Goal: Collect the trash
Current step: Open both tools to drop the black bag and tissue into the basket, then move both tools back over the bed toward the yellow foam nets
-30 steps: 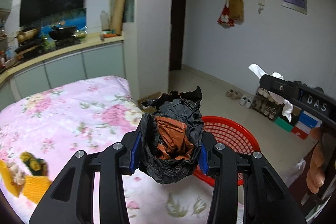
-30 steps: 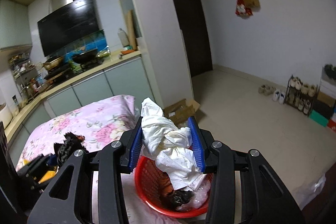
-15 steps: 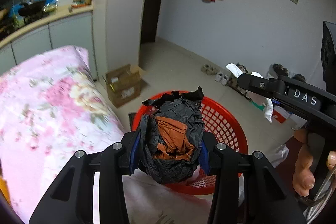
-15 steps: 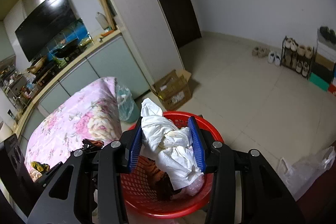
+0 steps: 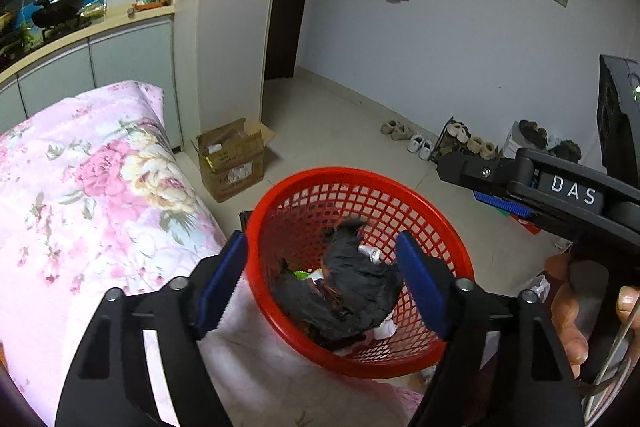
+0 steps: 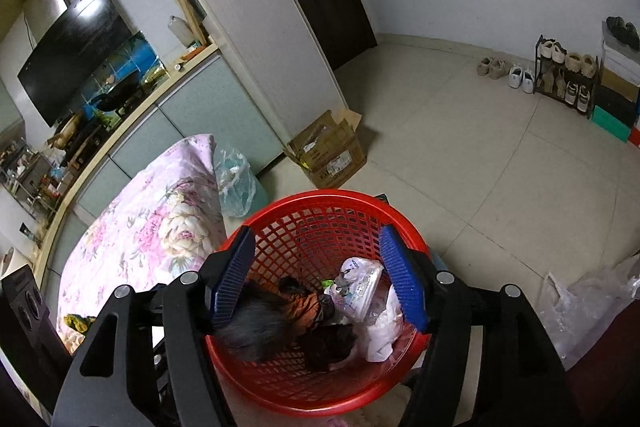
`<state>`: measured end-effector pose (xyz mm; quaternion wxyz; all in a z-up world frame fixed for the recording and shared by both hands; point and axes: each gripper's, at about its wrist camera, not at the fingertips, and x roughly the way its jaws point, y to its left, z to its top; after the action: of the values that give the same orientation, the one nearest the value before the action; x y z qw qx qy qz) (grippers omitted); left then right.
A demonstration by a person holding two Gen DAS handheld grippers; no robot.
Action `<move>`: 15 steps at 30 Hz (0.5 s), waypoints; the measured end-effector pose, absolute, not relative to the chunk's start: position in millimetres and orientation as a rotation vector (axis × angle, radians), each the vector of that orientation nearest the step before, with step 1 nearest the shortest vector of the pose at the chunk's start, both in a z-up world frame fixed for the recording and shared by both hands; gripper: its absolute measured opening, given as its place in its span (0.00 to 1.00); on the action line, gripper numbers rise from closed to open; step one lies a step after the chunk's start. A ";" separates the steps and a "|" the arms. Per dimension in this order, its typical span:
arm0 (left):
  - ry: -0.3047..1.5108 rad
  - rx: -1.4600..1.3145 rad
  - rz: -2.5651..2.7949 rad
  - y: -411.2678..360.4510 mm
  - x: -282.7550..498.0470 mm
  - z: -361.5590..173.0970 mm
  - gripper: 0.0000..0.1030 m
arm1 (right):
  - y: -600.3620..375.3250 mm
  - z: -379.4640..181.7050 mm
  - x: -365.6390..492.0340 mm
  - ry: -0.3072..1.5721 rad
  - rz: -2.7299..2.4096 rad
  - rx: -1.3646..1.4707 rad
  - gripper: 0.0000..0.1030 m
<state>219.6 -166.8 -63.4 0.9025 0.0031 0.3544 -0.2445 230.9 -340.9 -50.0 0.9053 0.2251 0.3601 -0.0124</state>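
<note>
Open red basket (image 6: pixel 320 211) mouth below; flowered bedding (image 6: pixel 160 227) close beside, bare floor (image 6: pixel 480 155) beyond.

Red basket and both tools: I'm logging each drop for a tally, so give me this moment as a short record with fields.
container: red mesh basket, beside the floral-covered bed
left tool: open, jaws have just been opening, nothing between the pads
right tool: open, jaws have just been opening, nothing between the pads
black crumpled bag: in the basket, blurred
white crumpled wad: in the basket, at its right side
other contents: orange scrap, clear plastic tub
outside basket: cardboard box on the floor
</note>
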 end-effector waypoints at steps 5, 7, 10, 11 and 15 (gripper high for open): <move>0.683 0.003 -0.469 -151.5 211.3 -47.9 0.79 | -338.5 -39.0 226.0 0.713 -0.020 0.451 0.61; 0.663 -0.003 -0.451 -143.7 207.0 -41.6 0.79 | -334.8 -33.8 222.5 0.698 -0.018 0.440 0.61; 0.626 -0.012 -0.419 -129.6 199.5 -30.7 0.79 | -326.9 -23.6 216.6 0.666 -0.008 0.415 0.61; 0.614 -0.013 -0.408 -125.1 197.1 -27.5 0.79 | -322.4 -18.7 213.3 0.649 -0.001 0.403 0.61; 0.566 -0.024 -0.357 -104.8 183.6 -13.1 0.79 | -309.6 -5.1 203.0 0.600 0.022 0.362 0.61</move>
<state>183.6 -104.8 -13.1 0.9444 -0.0117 0.2779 -0.1754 203.0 -309.6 -5.1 0.9392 0.1773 0.2940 0.0110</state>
